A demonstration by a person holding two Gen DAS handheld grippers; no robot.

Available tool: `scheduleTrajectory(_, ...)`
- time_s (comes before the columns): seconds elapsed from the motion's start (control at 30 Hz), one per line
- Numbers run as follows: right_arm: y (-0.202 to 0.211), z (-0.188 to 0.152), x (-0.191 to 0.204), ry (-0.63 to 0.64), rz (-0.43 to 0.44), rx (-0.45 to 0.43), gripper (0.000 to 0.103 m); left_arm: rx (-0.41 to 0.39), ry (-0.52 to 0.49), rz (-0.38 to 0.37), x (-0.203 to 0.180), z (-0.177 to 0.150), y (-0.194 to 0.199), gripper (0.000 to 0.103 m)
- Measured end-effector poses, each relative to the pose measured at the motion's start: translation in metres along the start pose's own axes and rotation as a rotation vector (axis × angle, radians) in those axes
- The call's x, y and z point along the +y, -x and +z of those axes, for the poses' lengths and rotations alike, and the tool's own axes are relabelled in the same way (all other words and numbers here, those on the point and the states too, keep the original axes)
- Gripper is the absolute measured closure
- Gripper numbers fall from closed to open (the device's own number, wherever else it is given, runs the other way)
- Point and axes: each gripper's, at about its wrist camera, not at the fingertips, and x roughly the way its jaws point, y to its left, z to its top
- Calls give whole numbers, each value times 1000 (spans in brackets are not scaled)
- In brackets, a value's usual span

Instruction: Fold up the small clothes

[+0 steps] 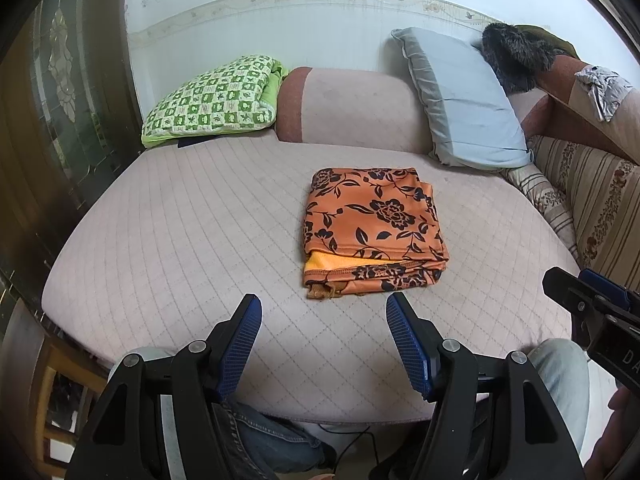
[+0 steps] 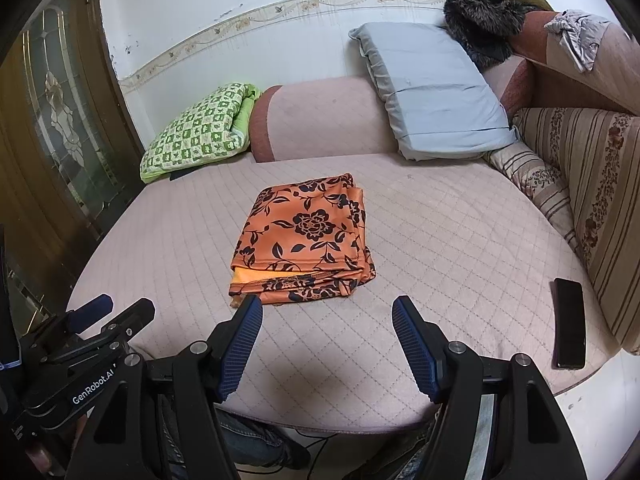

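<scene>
An orange garment with a black flower print (image 1: 372, 230) lies folded into a compact rectangle on the quilted pink cushion (image 1: 180, 240); it also shows in the right wrist view (image 2: 306, 240). A plain orange inner layer shows at its near left corner. My left gripper (image 1: 324, 304) is open and empty, hovering just short of the garment's near edge. My right gripper (image 2: 327, 306) is open and empty, also just short of the near edge. Each gripper shows at the side of the other's view, the right one (image 1: 588, 296) and the left one (image 2: 112, 312).
A green checked pillow (image 1: 216, 98) and a light blue pillow (image 1: 464, 96) lean at the back. A striped sofa side (image 2: 600, 184) stands at the right. A black phone (image 2: 568, 322) lies at the cushion's right edge. A dark door (image 1: 60, 100) is on the left.
</scene>
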Motion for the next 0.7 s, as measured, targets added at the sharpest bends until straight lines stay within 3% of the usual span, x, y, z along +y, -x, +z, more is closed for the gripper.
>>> scheduleTrajectory(0.7, -15, -5, 0, -6, 2, 34, 34, 40, 14, 4, 1, 0, -17, 38)
